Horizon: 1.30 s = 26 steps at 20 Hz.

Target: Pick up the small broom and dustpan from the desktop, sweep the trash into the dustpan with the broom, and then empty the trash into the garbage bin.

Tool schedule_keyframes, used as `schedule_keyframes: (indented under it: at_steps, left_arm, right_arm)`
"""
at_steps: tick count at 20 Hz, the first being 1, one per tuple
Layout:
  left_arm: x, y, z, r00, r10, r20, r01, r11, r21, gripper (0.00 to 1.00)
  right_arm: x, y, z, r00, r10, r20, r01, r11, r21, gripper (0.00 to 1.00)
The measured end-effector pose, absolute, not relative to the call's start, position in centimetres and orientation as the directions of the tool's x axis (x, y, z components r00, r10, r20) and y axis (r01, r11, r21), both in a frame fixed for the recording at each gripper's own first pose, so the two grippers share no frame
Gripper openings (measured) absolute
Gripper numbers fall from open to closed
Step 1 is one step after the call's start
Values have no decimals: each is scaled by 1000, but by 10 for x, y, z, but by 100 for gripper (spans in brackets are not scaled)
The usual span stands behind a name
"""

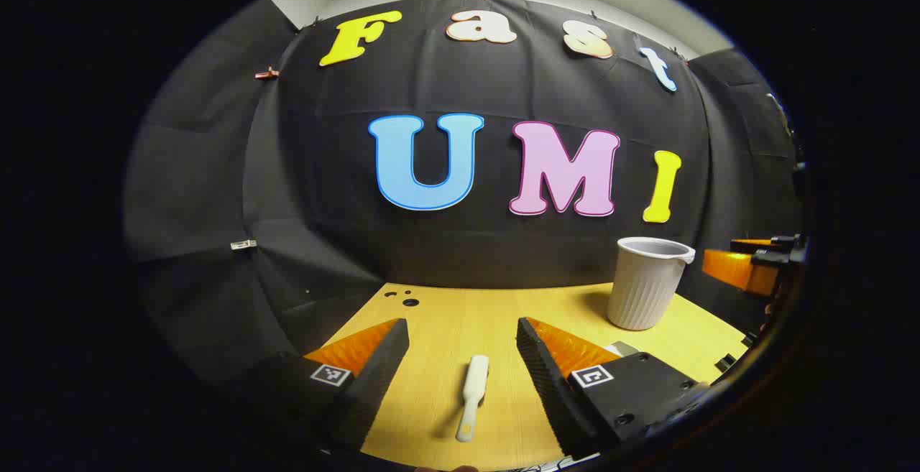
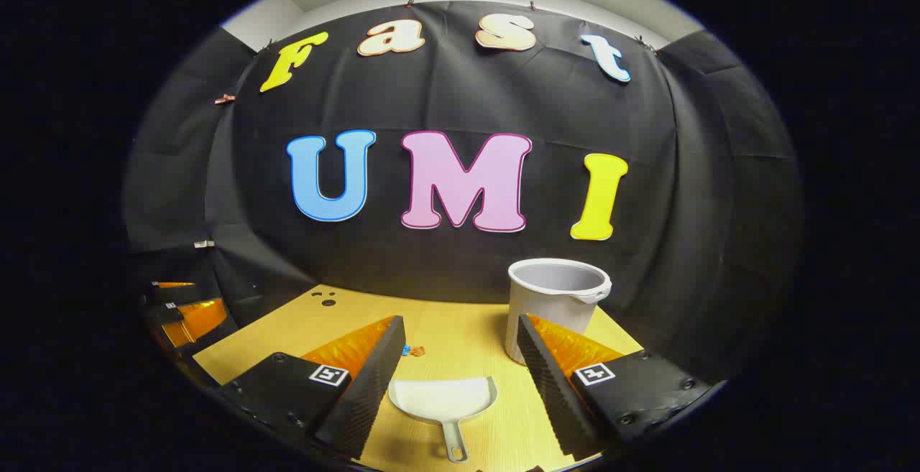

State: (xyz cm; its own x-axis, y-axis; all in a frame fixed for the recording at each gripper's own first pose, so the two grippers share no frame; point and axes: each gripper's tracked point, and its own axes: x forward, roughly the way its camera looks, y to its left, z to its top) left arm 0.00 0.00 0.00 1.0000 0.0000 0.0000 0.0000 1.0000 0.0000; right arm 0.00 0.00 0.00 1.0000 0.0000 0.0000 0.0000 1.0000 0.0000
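- the left gripper [image 1: 462, 335] hangs above the desk [image 1: 445, 317] with its fingers spread apart and nothing between them; the broom [image 1: 472, 396] lies flat below the gap, handle end nearest. it is thin and low, so a shallow descent could close on air or tip it away.
- the right gripper [image 2: 461, 332] is also spread wide and empty, with the dustpan [image 2: 443, 398] lying flat under it, handle pointing near. clamping the pan's wide mouth instead of the slim handle could let it swing or slip.
- the trash [image 2: 413, 350], small bits just beyond the dustpan's far left edge, looks light; a hard sweep may scatter it off the desk.
- the bin [image 2: 555, 303] stands upright at the far right, close to the right gripper's path, so a careless lift could knock it over.
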Motion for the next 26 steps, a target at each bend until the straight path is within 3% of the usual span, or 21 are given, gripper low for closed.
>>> schedule_keyframes:
  at_steps: [17, 26]
  left_arm:
    - [30, -7, -41, 992, -20, -123, 22, 1000, 19, 96]
    - [50, -2, -85, 961, -46, -274, 50, 999, 9, 96]
  right_arm:
    - [29, 12, -53, 986, 57, -158, -45, 996, 78, 98]
    - [31, 9, -75, 972, 73, -222, -51, 994, 102, 98]
